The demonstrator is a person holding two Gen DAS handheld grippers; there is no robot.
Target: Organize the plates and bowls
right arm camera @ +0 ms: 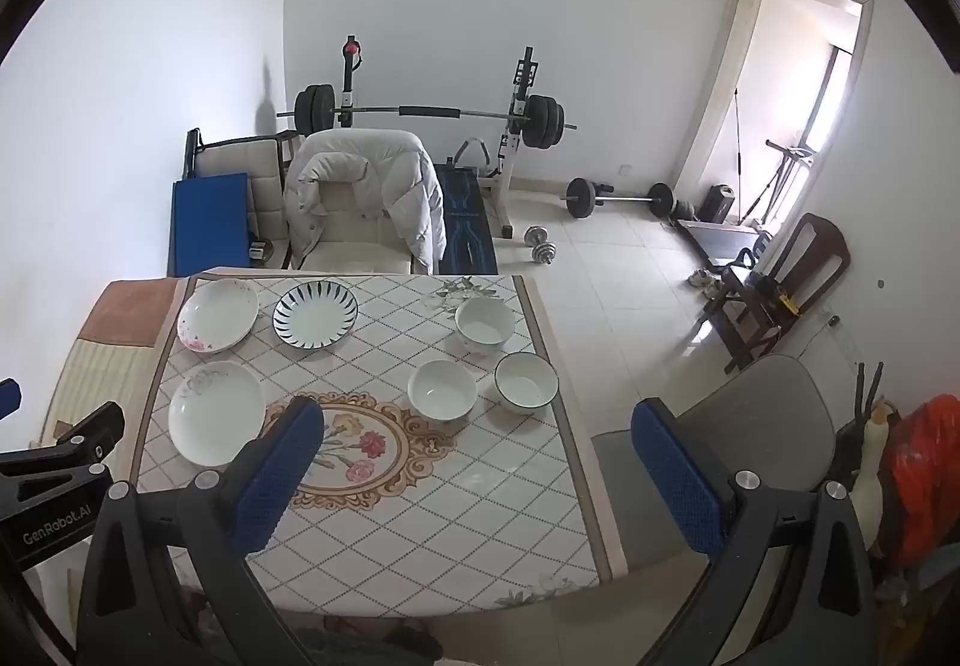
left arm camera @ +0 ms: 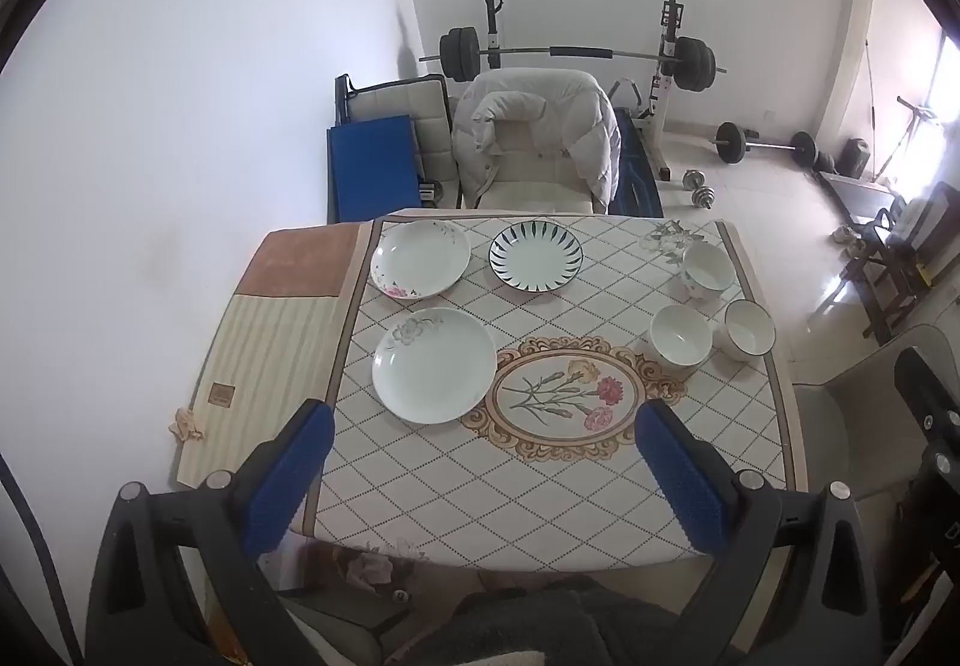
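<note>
Plates and bowls sat spread out on the table (left arm camera: 540,498), and none were stacked yet. Closest of all, the left gripper (left arm camera: 486,426) and the right gripper (right arm camera: 474,420) hung above the near edge of the table, both tipped down at it. Their blue fingers (left arm camera: 288,480) stood wide apart with nothing between them, likely because the job had not begun. Next came the big white plate (left arm camera: 433,364) on the left side, with only a faint flower painted on it. On the right side sat two bowls, the white bowl (left arm camera: 681,333) and the dark-rimmed bowl (left arm camera: 747,329), just beside each other and both empty. Farther back were the pink-flower plate (left arm camera: 419,259), the striped plate (left arm camera: 536,256) and the tall bowl (left arm camera: 707,269). Those looked empty too. Plates were on one side and bowls on the other, so each kind could likely be piled up together.
</note>
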